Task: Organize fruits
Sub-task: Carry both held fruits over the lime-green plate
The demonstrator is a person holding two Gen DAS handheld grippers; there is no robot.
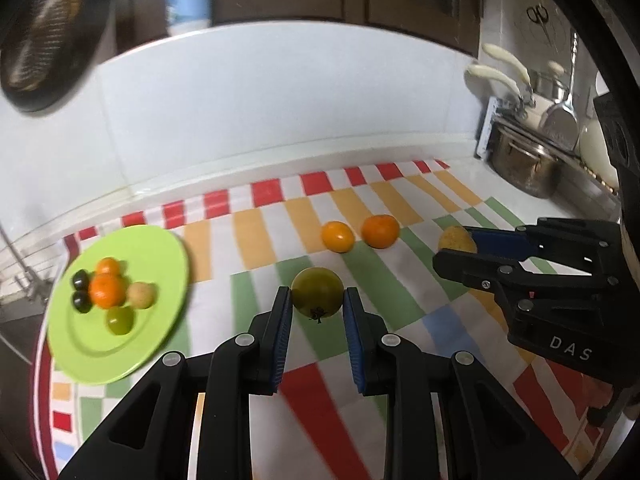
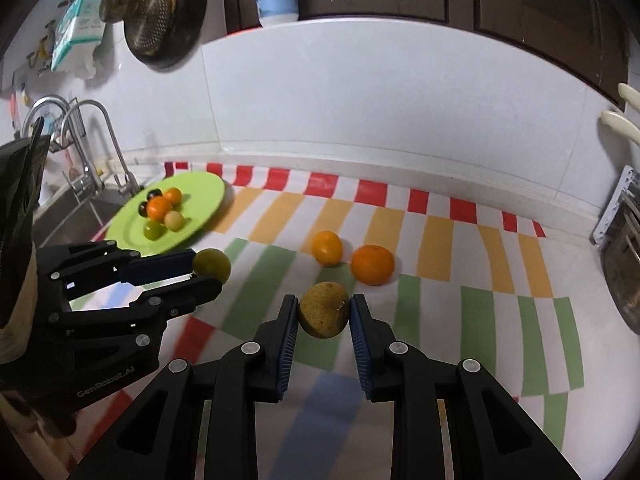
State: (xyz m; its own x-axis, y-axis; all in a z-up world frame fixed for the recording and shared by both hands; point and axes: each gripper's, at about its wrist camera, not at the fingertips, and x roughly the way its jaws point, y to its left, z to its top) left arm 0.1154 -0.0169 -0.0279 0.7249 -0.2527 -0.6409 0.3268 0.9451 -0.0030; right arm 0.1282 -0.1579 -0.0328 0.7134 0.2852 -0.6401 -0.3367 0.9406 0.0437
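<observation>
My left gripper [image 1: 317, 298] is shut on a green tomato [image 1: 317, 292], also seen in the right wrist view [image 2: 212, 266]. My right gripper [image 2: 325, 312] is shut on a brownish-yellow round fruit [image 2: 323, 309], which shows in the left wrist view [image 1: 456, 239] between the right gripper's fingers [image 1: 460, 264]. A small orange tomato [image 1: 338, 236] [image 2: 327, 248] and a tangerine [image 1: 380, 231] [image 2: 373, 265] lie side by side on the checked cloth. A lime-green plate [image 1: 152, 248] [image 2: 204, 190] on the left holds several small fruits.
A sink with taps [image 2: 80, 152] lies left of the plate. A steel pot [image 1: 524, 160] and utensils stand at the right back. A dark pan [image 2: 160, 12] hangs on the white wall. The checked cloth [image 2: 440, 320] covers the counter.
</observation>
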